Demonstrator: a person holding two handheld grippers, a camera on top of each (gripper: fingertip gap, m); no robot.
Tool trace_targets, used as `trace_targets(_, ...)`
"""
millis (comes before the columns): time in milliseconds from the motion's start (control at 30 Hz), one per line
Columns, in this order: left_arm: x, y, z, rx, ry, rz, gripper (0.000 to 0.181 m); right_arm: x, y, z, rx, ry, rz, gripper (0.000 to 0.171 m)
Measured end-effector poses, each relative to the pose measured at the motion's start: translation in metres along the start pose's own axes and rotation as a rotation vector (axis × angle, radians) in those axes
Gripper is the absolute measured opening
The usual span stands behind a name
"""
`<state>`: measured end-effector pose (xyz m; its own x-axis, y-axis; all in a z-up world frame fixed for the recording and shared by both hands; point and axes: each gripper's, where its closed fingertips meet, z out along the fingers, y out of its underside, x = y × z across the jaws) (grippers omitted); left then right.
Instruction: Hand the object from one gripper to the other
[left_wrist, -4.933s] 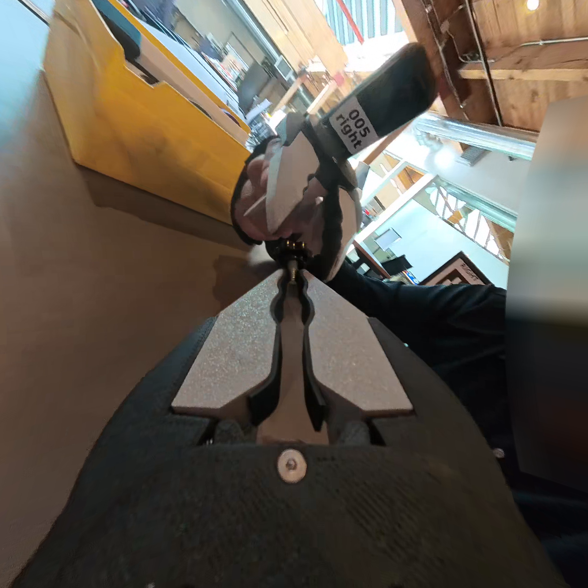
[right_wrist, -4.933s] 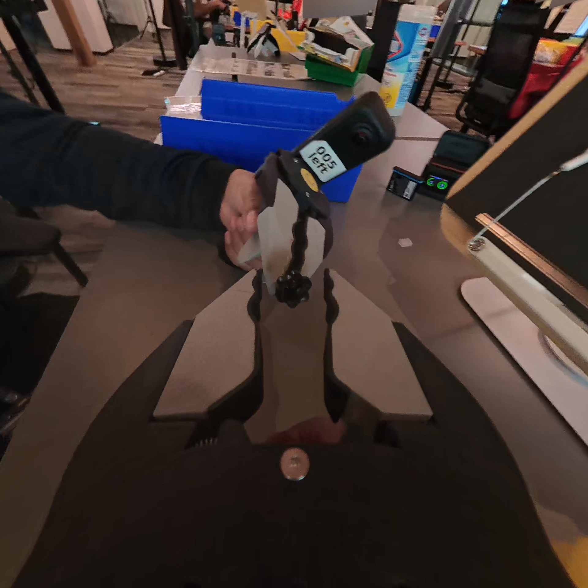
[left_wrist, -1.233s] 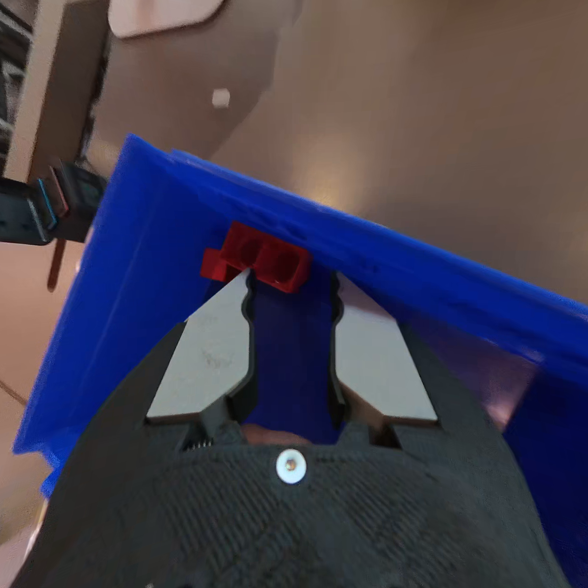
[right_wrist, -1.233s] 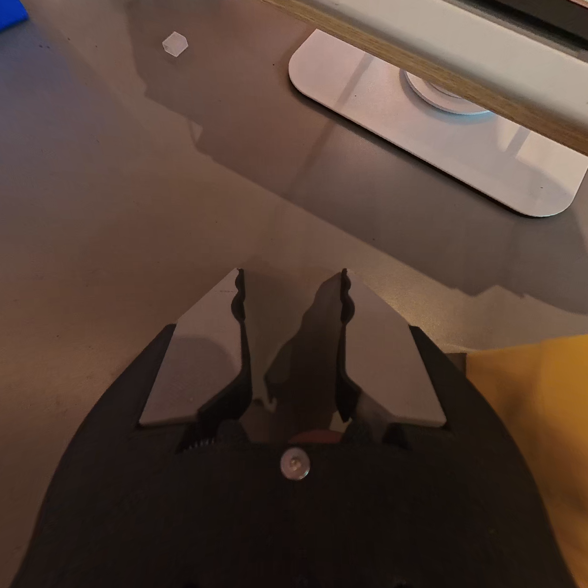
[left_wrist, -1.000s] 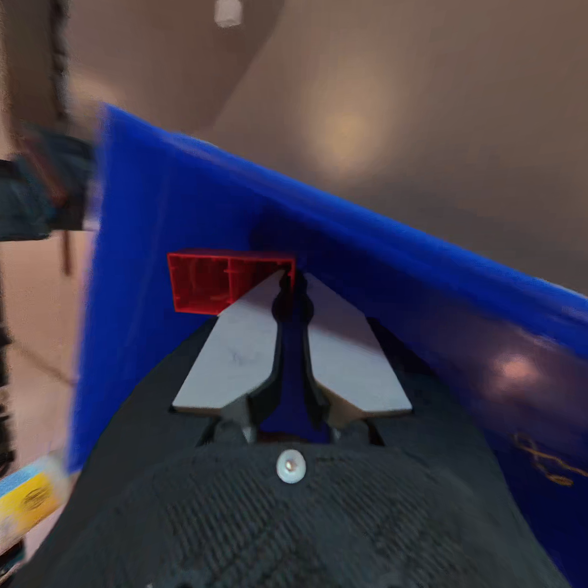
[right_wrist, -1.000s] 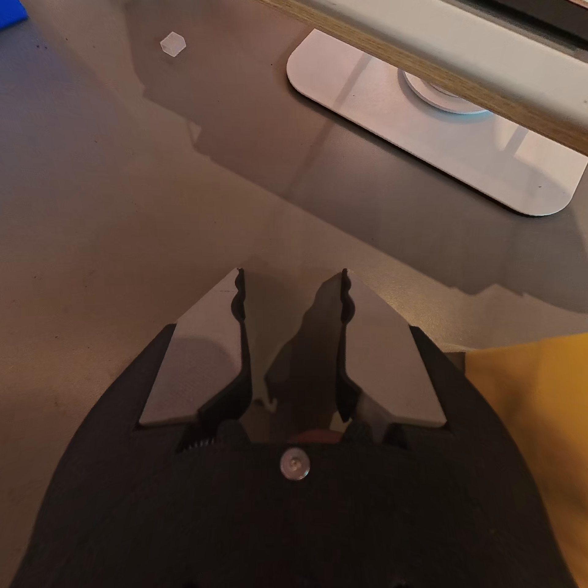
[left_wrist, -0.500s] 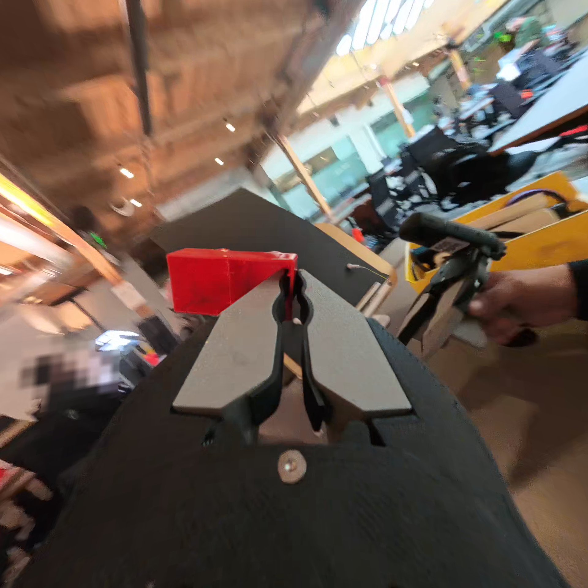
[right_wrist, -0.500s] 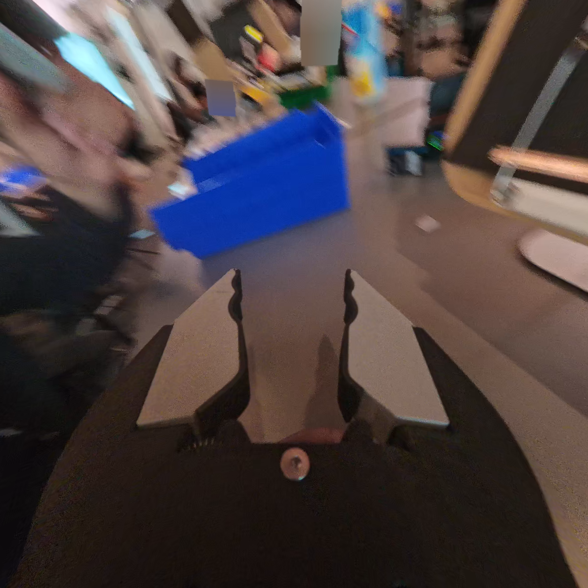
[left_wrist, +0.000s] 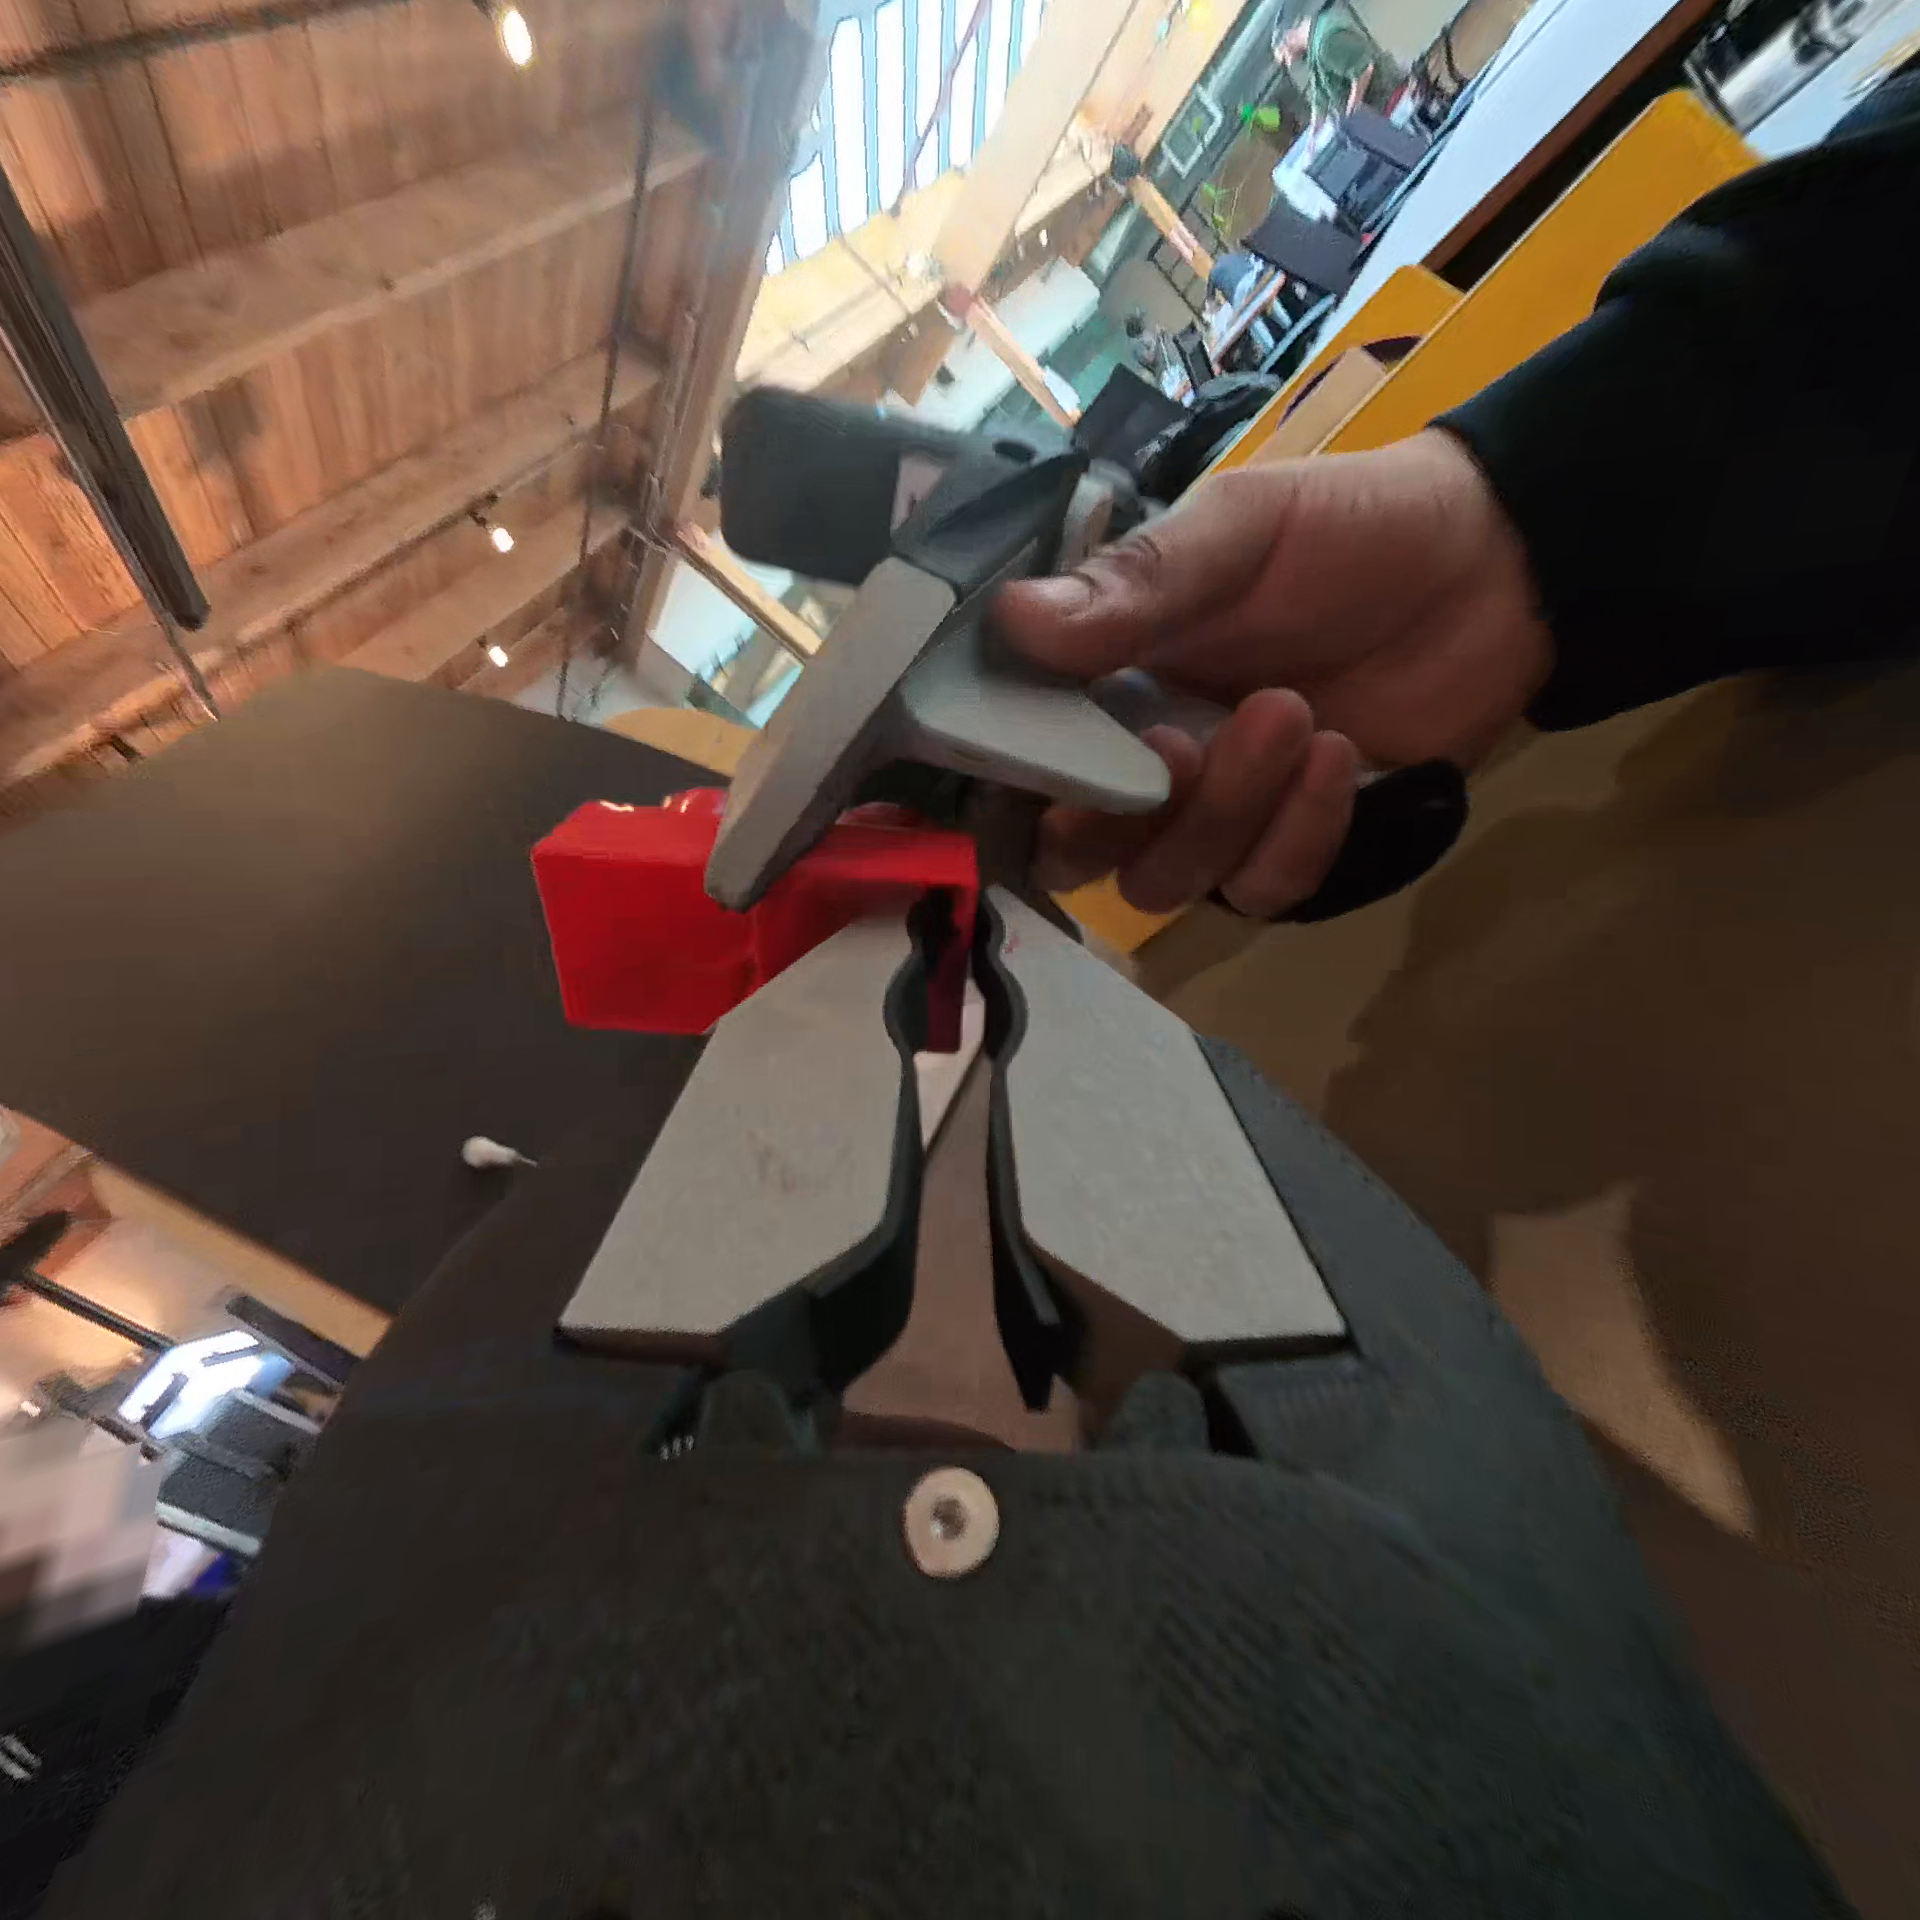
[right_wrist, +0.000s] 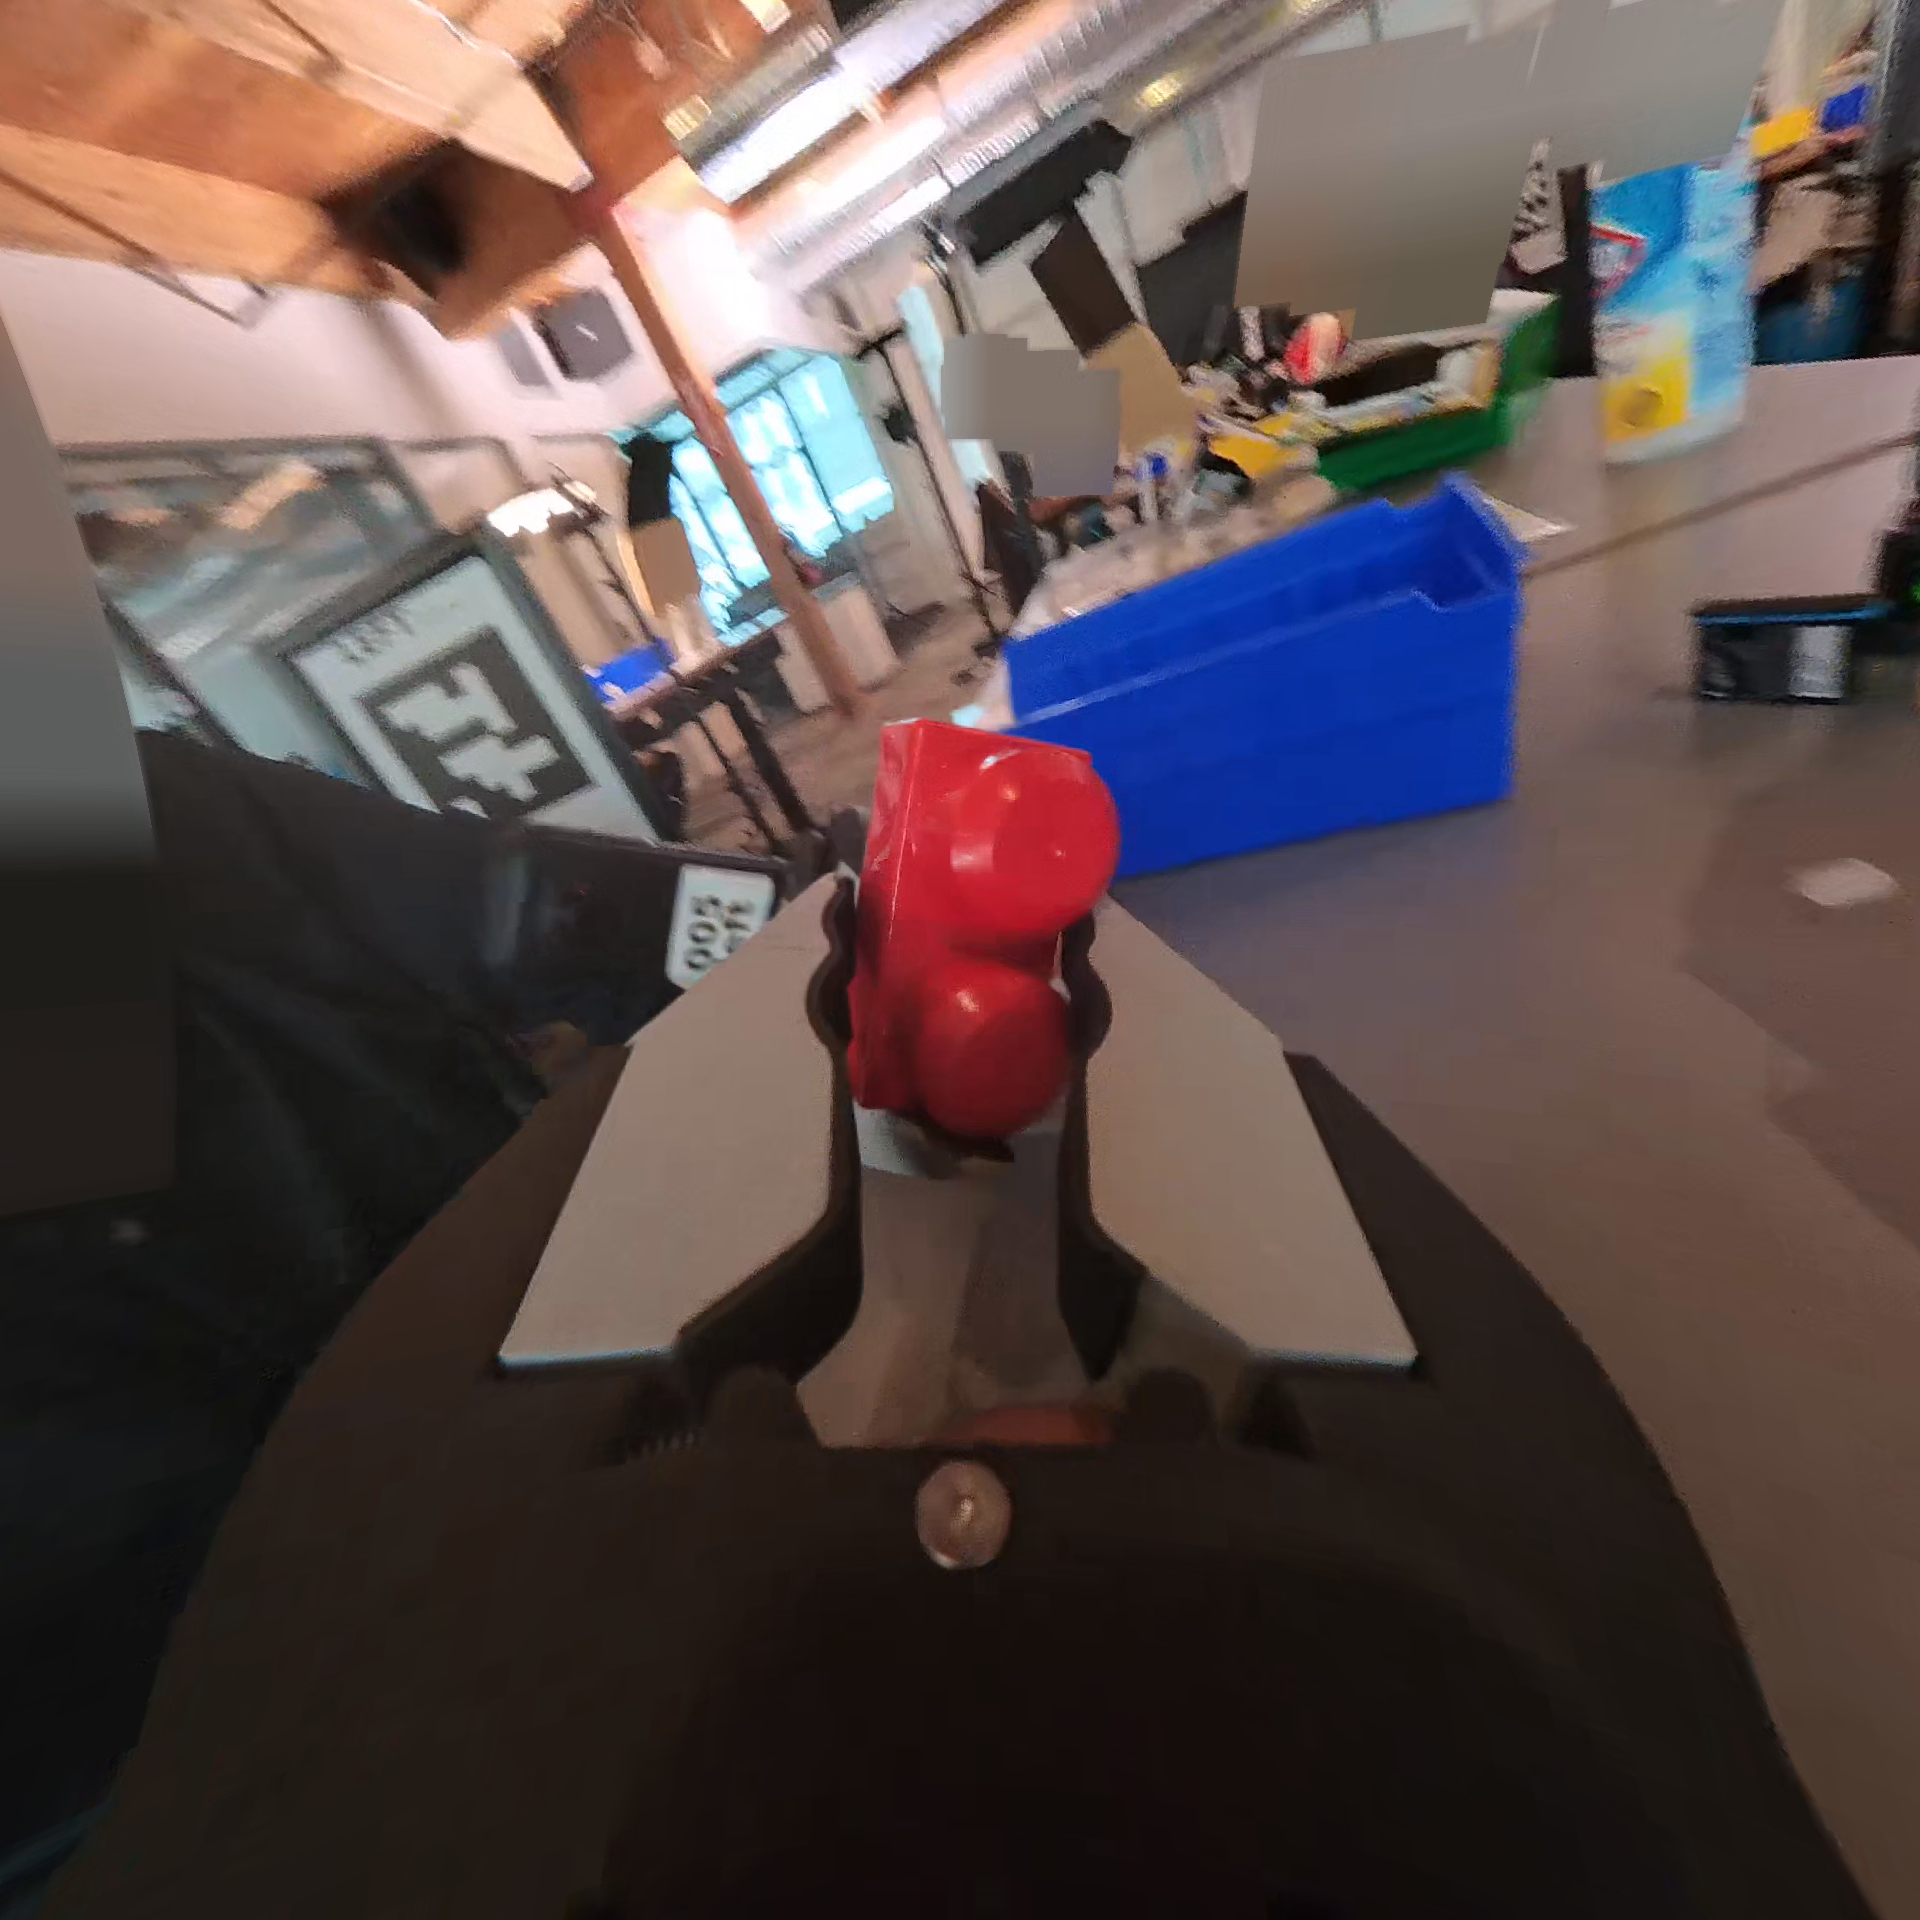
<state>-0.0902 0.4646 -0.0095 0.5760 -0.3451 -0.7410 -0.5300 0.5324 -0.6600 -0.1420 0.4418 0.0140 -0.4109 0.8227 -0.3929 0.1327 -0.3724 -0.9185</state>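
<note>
The red block (left_wrist: 665, 935) is pinched by one thin end wall in the closed left gripper (left_wrist: 951, 935), its long axis running out sideways, and is straddled between the parted fingers of the right gripper (right_wrist: 961, 935), contact unclear.

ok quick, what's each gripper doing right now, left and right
Left gripper: shut on the red block, pinching its thin edge.
Right gripper: fingers either side of the red block, but whether they grip it cannot be told.
</note>
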Motion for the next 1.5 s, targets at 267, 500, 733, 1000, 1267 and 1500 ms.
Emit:
trace_targets(267, 0.0, 0.03, -0.012, -0.068, 0.26, -0.554, 0.045, 0.044, 0.006, -0.041, -0.282, 0.578, -0.622, 0.034)
trace_targets(500, -0.02, 0.023, -0.023, 0.0, 0.357, -0.86, 0.056, 0.042, 0.026, -0.036, -0.534, 0.726, -1.029, 0.035)
trace_targets(733, 0.013, 0.024, -0.024, -0.069, 0.438, -0.624, 0.041, 0.037, 0.057, -0.022, -0.682, 0.64, -1.11, 0.035)
trace_targets(1000, -0.017, 0.028, -0.021, -0.123, 0.006, 0.311, 0.035, 0.044, 0.04, -0.038, -0.426, 0.575, -0.516, 0.054)
trace_targets(1267, -0.015, 0.007, -0.018, -0.054, -0.171, 0.789, 0.035, 0.025, 0.006, -0.033, 0.016, 0.192, 0.22, 0.078)
trace_targets(1500, -0.004, 0.005, -0.012, -0.064, -0.188, 0.933, 0.034, 0.021, 0.014, -0.02, 0.041, 0.077, 0.413, 0.051)
